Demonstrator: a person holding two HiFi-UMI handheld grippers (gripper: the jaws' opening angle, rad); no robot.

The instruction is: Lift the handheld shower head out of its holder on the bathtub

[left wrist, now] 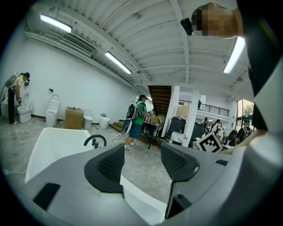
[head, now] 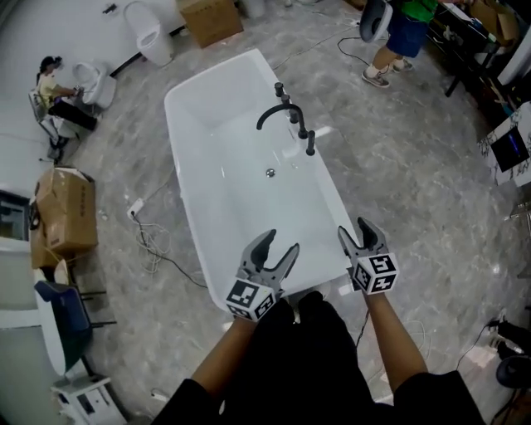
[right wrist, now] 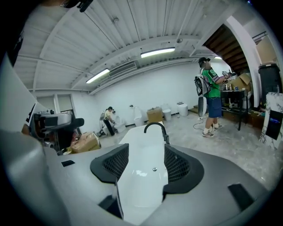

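Note:
The white bathtub (head: 199,116) lies lengthwise ahead of me on the marble floor. A black arched faucet (head: 276,112) and a row of black fittings stand on its right rim. The upright black piece nearest me looks like the handheld shower head (head: 310,144), resting in its holder. My left gripper (head: 280,242) hovers open over the tub's near end. My right gripper (head: 353,228) is open beside the near right rim. Both are well short of the shower head and hold nothing. The faucet (right wrist: 155,128) shows beyond the right gripper (right wrist: 143,165), and also the faucet (left wrist: 95,140) left of the left gripper (left wrist: 141,161).
A person in a green shirt (head: 400,25) stands at the far right by dark desks (head: 473,41). Cardboard boxes (head: 65,212) and a chair (head: 58,319) line the left. Toilets (head: 149,33), another person (head: 51,83) and a floor cable (head: 158,245) lie left of the tub.

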